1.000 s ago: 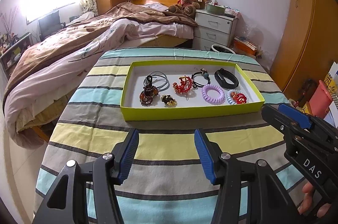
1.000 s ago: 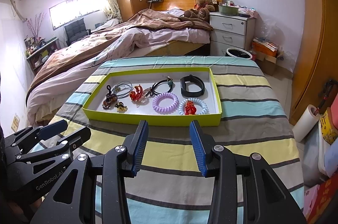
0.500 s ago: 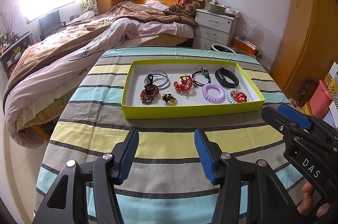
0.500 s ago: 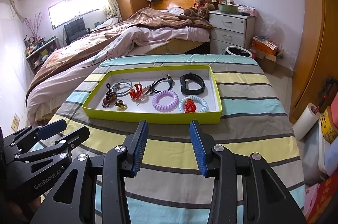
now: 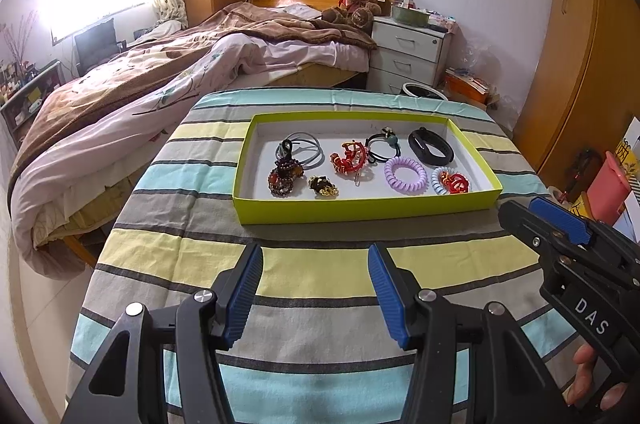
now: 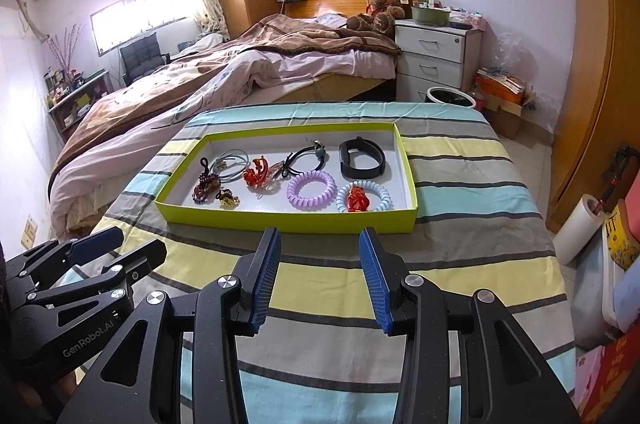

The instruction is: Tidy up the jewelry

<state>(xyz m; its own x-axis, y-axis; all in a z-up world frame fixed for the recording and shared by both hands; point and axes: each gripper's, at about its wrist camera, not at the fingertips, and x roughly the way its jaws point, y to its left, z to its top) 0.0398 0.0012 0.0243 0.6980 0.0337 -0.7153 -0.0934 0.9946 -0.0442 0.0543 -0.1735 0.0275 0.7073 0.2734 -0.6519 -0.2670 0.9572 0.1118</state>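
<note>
A lime-green tray (image 5: 360,210) (image 6: 288,220) lies on the striped tablecloth beyond both grippers. In it lie a purple spiral hair tie (image 5: 405,174) (image 6: 311,189), a black wristband (image 5: 430,146) (image 6: 362,157), a red clip (image 5: 349,155) (image 6: 258,174), a dark bead bracelet (image 5: 282,178), a pale blue spiral tie with a red charm (image 5: 450,181) (image 6: 362,198), and several other small pieces. My left gripper (image 5: 315,252) (image 6: 138,244) hovers open over the cloth short of the tray's near wall. My right gripper (image 6: 319,236) (image 5: 520,210) stands open beside it, nothing between its pads.
The striped table (image 5: 320,312) drops off at its left and right edges. A bed (image 5: 168,80) runs along the left, a white nightstand (image 6: 434,56) and a bin (image 6: 450,98) stand behind, and a paper roll (image 6: 580,224) and boxes crowd the floor at the right.
</note>
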